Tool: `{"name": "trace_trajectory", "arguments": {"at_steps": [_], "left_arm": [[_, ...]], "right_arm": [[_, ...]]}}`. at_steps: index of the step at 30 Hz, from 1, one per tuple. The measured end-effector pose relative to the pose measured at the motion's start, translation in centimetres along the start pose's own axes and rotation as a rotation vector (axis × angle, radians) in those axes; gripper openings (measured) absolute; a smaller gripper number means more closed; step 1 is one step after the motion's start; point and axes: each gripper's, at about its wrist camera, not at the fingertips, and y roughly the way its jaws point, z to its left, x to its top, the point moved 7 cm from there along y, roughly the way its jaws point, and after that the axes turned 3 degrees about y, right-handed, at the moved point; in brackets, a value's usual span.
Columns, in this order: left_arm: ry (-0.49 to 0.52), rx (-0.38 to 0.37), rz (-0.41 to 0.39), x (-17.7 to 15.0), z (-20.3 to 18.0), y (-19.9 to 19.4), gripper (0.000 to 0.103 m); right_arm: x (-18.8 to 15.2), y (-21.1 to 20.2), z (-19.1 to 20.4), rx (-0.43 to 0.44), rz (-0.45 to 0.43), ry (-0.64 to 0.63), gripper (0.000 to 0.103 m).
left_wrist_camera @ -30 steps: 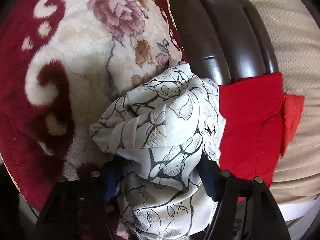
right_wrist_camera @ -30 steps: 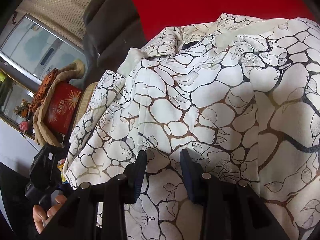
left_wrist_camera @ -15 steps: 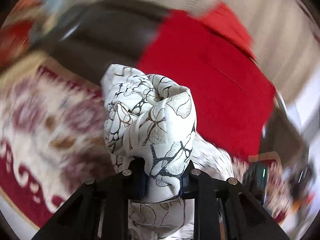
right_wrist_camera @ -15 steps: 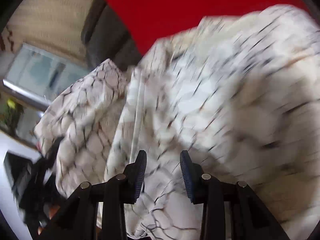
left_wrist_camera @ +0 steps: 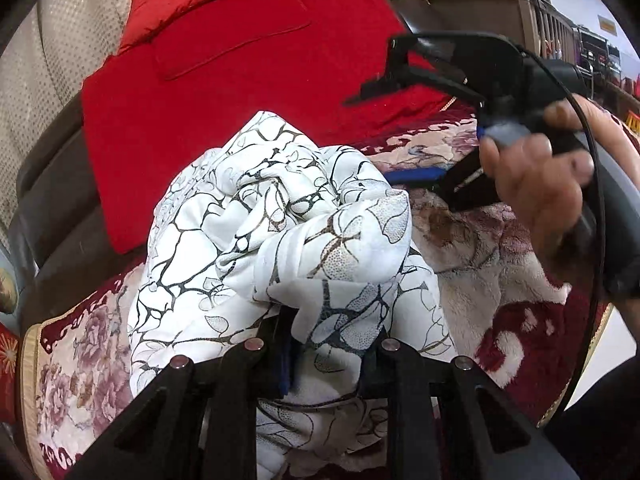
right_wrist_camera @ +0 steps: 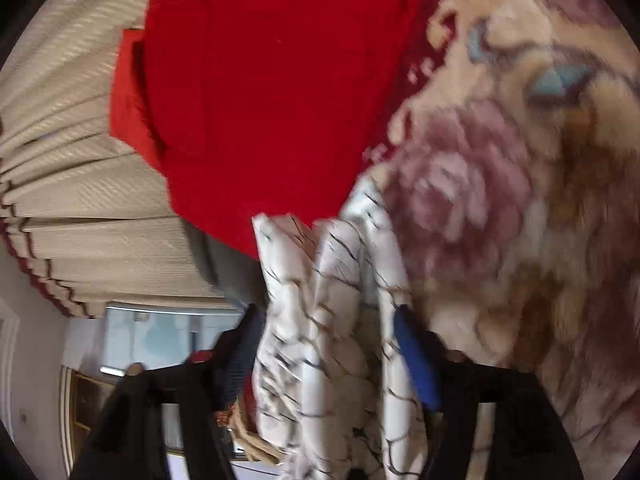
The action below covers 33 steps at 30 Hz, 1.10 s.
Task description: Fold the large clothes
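My left gripper [left_wrist_camera: 328, 354] pinches the white shirt [left_wrist_camera: 280, 232], and my right gripper [right_wrist_camera: 332, 360] is opening with shirt cloth between its jaws.

Left wrist view close over bunched white garment [left_wrist_camera: 280, 240], right wrist view rolled sideways, both facing red cushion [right_wrist_camera: 260, 80]

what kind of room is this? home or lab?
Most likely a home living room. A dark leather sofa carries a plush floral cream-and-maroon blanket and a red cloth cover, beige pleated curtains hang behind, and a shelf of household goods stands at the far right.
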Motion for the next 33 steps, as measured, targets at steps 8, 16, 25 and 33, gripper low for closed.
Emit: {"name": "trace_trajectory", "arguments": {"at_steps": [8,16,25,33], "left_arm": [[0.116,0.041,-0.010,-0.5,-2.2,-0.4,0.023],[0.121,-0.036,-0.053,-0.5,-3.0,-1.4,0.023],[0.239,-0.039,-0.064,-0.5,-5.9,-1.1,0.041],[0.043,-0.289,-0.212,-2.6,-2.1,-10.2,0.067]], "right_arm": [[-1.1,7.4,3.7,-0.079,0.197,-0.192,0.081],[-1.3,11.2,7.0,-0.269,0.170,-0.489,0.012],[0.6,10.7,1.1,-0.414,0.182,-0.451,0.009],[-0.4,8.2,2.9,-0.447,0.134,-0.475,0.024]]}}
